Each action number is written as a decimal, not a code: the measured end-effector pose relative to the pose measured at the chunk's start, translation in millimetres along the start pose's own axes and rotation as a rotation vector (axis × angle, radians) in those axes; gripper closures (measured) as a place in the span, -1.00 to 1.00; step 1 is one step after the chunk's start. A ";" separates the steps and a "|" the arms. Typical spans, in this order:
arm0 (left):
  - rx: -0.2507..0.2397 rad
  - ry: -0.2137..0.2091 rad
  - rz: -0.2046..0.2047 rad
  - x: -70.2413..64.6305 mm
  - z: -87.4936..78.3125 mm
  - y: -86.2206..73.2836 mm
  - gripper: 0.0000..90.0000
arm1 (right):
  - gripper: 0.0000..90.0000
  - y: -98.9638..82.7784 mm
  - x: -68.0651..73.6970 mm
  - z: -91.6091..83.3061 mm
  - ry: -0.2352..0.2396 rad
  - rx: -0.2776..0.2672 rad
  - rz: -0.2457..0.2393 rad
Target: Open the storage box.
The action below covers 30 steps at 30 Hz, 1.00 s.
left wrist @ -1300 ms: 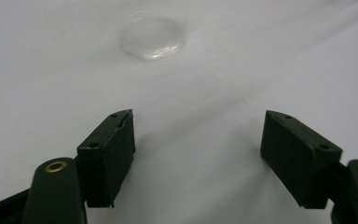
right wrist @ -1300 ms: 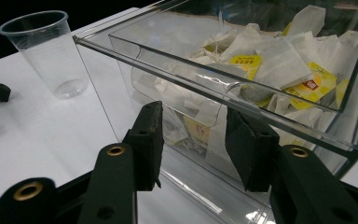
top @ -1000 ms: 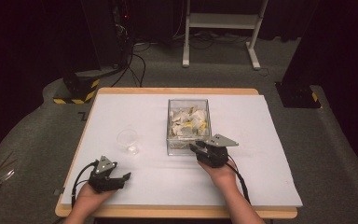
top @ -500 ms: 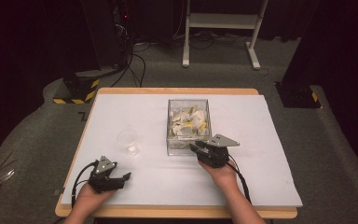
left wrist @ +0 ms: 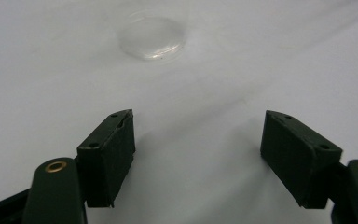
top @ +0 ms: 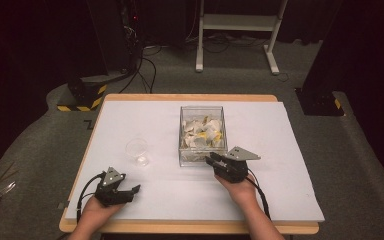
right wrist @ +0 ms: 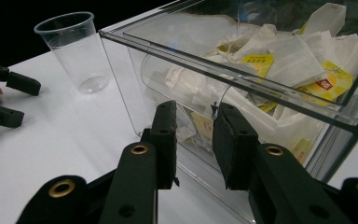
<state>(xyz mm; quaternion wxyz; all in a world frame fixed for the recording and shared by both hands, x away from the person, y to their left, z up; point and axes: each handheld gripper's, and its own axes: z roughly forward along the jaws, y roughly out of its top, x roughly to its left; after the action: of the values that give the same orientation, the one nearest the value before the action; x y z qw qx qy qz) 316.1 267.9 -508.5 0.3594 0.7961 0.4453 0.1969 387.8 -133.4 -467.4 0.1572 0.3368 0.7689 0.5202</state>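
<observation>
A clear box point(top: 202, 136) full of white and yellow tea-bag packets point(right wrist: 279, 60) stands near the middle of the white table point(top: 280, 130). An empty clear plastic cup point(top: 137, 151) stands upright to the box's left, apart from it. The right gripper point(top: 213, 161) sits just before the box's near wall, its 2 jaws a narrow gap apart and holding nothing. The left gripper point(top: 134, 190) rests low near the table's front left, jaws spread wide and empty, the cup beyond it.
</observation>
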 end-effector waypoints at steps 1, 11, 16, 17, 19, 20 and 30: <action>0.000 0.000 0.000 0.0 0.0 0.0 -0.42 | 0.56 -0.6 1.0 -1.5 -0.001 0.000 -0.003; 0.000 0.000 0.000 0.0 0.0 0.0 -0.42 | 0.46 -1.2 4.0 0.6 -0.019 -0.001 -0.009; 0.000 0.000 0.000 0.0 0.0 0.0 -0.42 | 0.46 -0.8 4.3 2.7 -0.019 -0.003 -0.011; 0.000 0.000 0.000 0.1 0.0 0.0 -0.42 | 0.47 -0.5 5.6 2.0 -0.016 -0.006 -0.019; 0.000 -0.001 0.000 0.1 0.0 0.0 -0.42 | 0.48 -0.1 5.9 1.1 -0.015 -0.004 -0.018; 0.000 -0.001 0.000 0.1 0.0 0.0 -0.42 | 0.48 -0.1 5.9 1.1 -0.015 -0.004 -0.018; 0.000 0.000 0.000 0.0 0.0 0.0 -0.42 | 0.53 -2.8 7.4 -5.8 0.003 -0.002 -0.014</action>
<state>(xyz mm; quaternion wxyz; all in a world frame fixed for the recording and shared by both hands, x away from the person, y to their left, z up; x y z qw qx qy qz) 316.1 267.9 -508.5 0.3595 0.7961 0.4453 0.1967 378.0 -133.1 -466.7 0.1603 0.3305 0.7708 0.5205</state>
